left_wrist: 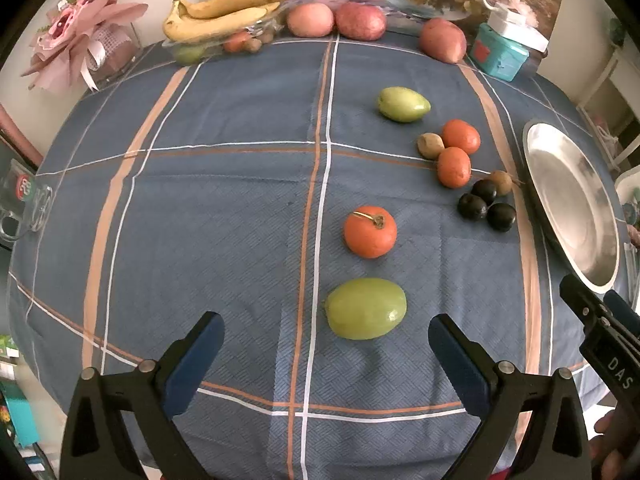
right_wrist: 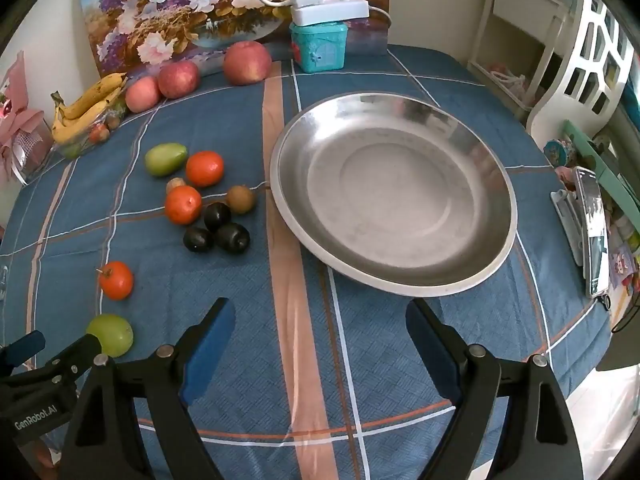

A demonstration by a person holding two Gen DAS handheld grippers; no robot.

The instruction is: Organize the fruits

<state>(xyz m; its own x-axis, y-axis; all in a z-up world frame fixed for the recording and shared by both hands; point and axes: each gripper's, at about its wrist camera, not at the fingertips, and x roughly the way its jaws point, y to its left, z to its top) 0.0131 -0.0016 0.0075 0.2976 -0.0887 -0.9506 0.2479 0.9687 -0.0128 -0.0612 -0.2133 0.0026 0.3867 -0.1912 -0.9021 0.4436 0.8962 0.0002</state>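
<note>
My left gripper (left_wrist: 326, 344) stands open just short of a large green fruit (left_wrist: 366, 308) on the blue checked tablecloth, with nothing between its pads. Beyond it lie an orange with a stem (left_wrist: 370, 232), a second green fruit (left_wrist: 404, 104), two more oranges (left_wrist: 454, 167), brown kiwis (left_wrist: 430, 146) and three dark plums (left_wrist: 486, 204). A round steel plate (right_wrist: 496, 240) sits empty at the right. My right gripper (right_wrist: 320, 336) is open over bare cloth, near the plate's front rim. The same fruits lie left of the plate, among them the plums (right_wrist: 218, 232) and the near green fruit (right_wrist: 110, 334).
At the table's far edge stand a glass dish with bananas (left_wrist: 224, 12), three red apples (left_wrist: 360, 20), a teal box (left_wrist: 500, 54) and a flower painting (right_wrist: 224, 8). A pink bouquet (left_wrist: 80, 40) is at the back left. A phone (right_wrist: 594, 224) lies by the right edge.
</note>
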